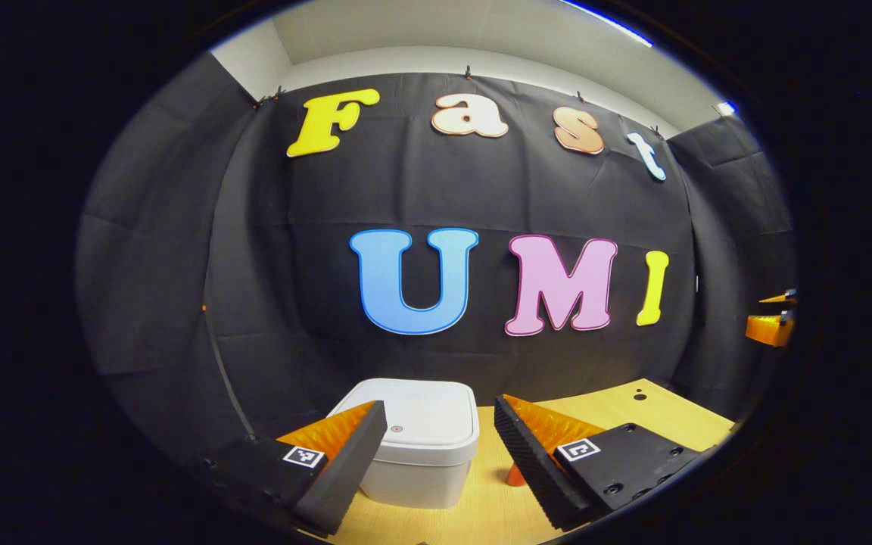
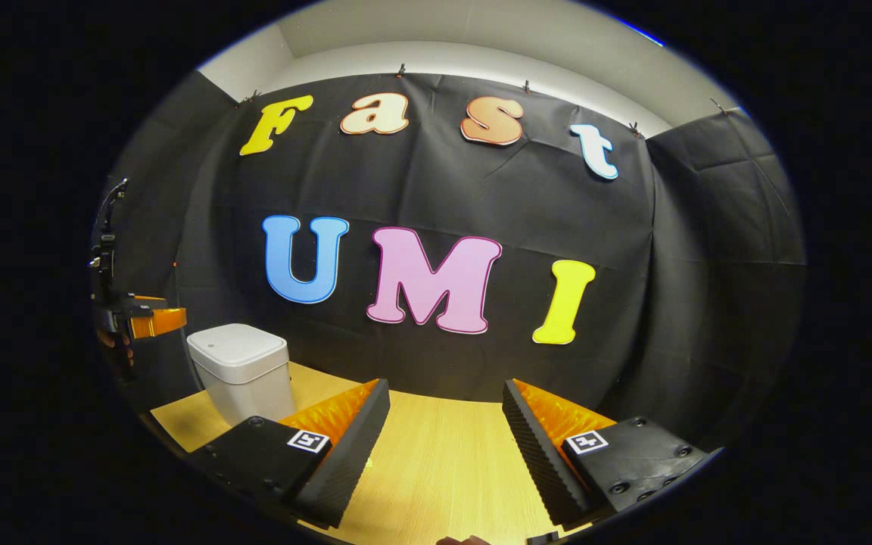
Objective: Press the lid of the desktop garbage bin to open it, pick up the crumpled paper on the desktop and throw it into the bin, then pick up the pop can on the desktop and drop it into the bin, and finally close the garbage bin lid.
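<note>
White boxy plastic bin [image 1: 415, 439], lid shut, btwn open left tongs [image 1: 440, 462].

bin [image 1: 421, 446] white, lid has small red dot; desk [image 1: 655, 412] light wood grain, pale yellow-tan; booth wall [image 1: 269, 265] black cloth, creased; strip above it [image 1: 481, 57] off-white; each tool carries black-and-white square marker tags [image 2: 307, 440]

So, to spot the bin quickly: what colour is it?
The garbage bin is white, lid and body alike; it shows best in the left gripper view.
</note>
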Tool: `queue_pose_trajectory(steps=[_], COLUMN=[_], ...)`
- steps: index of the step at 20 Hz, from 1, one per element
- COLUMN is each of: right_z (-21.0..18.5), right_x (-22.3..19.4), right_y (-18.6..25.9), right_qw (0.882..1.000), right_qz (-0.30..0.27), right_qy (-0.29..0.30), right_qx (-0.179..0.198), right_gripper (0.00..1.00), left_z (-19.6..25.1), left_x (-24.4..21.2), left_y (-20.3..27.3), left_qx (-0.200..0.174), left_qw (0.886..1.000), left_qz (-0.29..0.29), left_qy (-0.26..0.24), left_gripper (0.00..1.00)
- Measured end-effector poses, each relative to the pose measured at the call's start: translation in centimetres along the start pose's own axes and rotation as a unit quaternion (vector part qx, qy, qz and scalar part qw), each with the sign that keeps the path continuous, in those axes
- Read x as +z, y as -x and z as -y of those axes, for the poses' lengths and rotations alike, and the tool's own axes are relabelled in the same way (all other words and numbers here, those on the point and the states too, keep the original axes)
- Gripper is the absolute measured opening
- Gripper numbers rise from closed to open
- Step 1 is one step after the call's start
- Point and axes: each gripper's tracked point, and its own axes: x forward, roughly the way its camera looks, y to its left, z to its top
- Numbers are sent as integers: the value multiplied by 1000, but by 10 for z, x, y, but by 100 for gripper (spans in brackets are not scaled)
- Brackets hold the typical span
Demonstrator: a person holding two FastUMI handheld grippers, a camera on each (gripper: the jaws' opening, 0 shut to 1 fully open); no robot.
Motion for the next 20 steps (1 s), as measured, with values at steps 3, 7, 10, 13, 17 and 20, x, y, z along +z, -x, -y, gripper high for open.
queue_pose_trajectory(steps=[3, 7, 10, 13, 17, 20], right_z=[-2, 7, 18, 31, 40, 42], right_x=[-1, -2, -2, -5, -11, -15], right_y=[1, 3, 6, 9, 11, 13], right_qw=[1000, 1000, 1000, 999, 998, 998], right_qz=[-2, -5, -6, -11, -18, -20], right_qy=[1, 0, 2, 4, -1, 1], right_qx=[-2, -15, -28, -41, -53, -55], right_gripper=[97, 97, 96, 96, 96, 97], left_z=[-14, -25, -29, -31, -32, -39], left_x=[2, -9, -24, -43, -70, -101], left_y=[-22, -49, -71, -88, -105, -113], left_qx=[-2, -9, -20, -28, -39, -30], left_qw=[1000, 1000, 998, 995, 990, 982], left_qz=[-3, -26, -59, -92, -132, -184], left_qy=[-11, -11, 4, 6, 8, 19], left_gripper=[88, 36, 8, 7, 6, 7])
